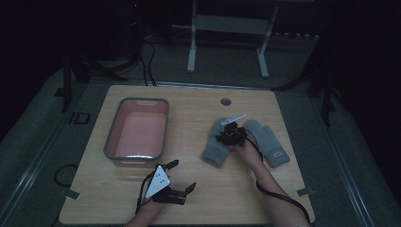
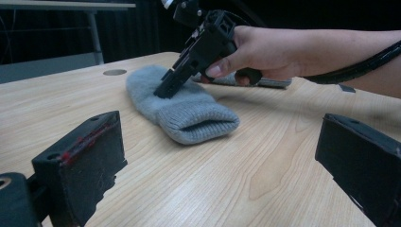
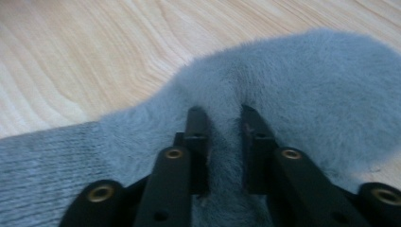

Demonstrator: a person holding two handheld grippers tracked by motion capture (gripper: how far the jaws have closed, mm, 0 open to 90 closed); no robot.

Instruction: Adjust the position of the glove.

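Already under way: we have our right gripper down on the nearer grey mitten, and our guess is that it is bound for the pink bin.
Right gripper: in the right gripper view its jaws sit close together with a ridge of fleece bunched between them, so we are pinching the mitten near the thumb crease.
Left gripper: our left gripper hovers low over the near edge of the table, jaws spread wide, holding nothing.
Done: the pinch looks set; the mitten lies flat on the wood, not lifted.
Left: lift, carry, drop, then the second mitten, which lies just beside the first, to its right.
Bin: seems bare inside, well apart to the left.
In the way: little; the wood between mitten and bin is bare, though our idle left gripper sits near the bin's front corner.
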